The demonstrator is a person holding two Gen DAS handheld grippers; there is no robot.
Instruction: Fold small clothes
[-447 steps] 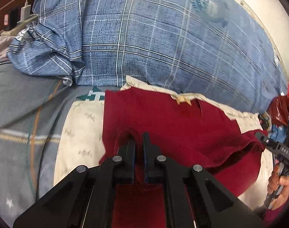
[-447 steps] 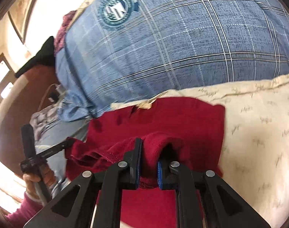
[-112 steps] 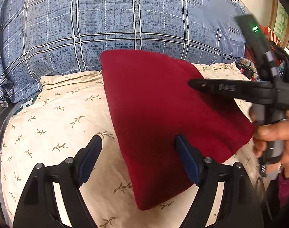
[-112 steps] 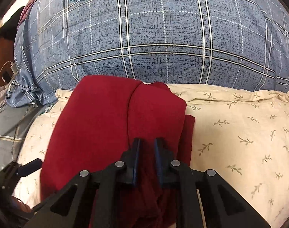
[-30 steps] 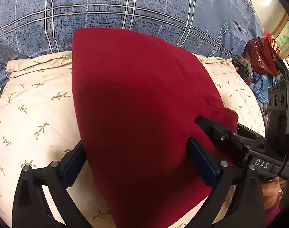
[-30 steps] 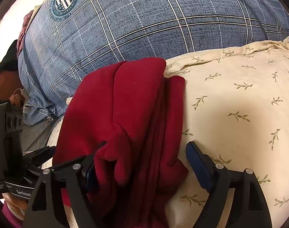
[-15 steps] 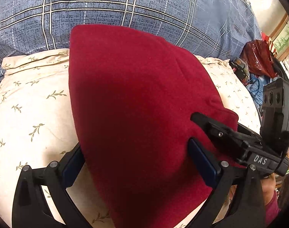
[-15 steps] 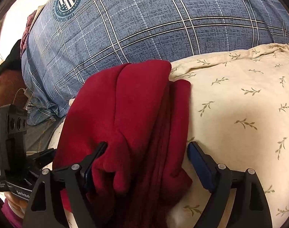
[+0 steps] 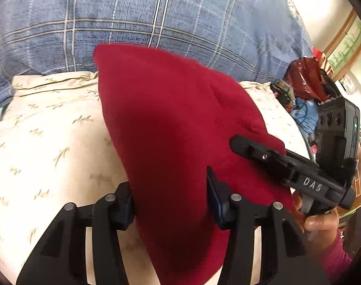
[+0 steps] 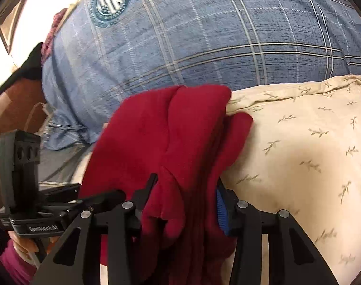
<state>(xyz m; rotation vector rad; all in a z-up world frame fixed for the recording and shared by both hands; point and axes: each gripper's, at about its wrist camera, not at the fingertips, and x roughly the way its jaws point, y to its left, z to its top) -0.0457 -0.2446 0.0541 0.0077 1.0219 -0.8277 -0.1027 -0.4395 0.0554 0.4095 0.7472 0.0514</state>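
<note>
Red folded fleece garment [image 9: 180,128] on the cream leaf-print pillow [image 9: 49,142] is pinched between my just-narrowed left gripper [image 9: 172,205] and right gripper [image 10: 184,200] at six o'clock.

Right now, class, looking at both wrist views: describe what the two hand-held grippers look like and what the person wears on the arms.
The left hand-held gripper is a black plastic frame with silver rivets and blue finger pads. The right hand-held gripper matches it. Seen from across, one body reads "DAS" in white, the other "GenRobot.AI", each topped by a boxy black module. The magenta sleeve covers the wrist.
</note>
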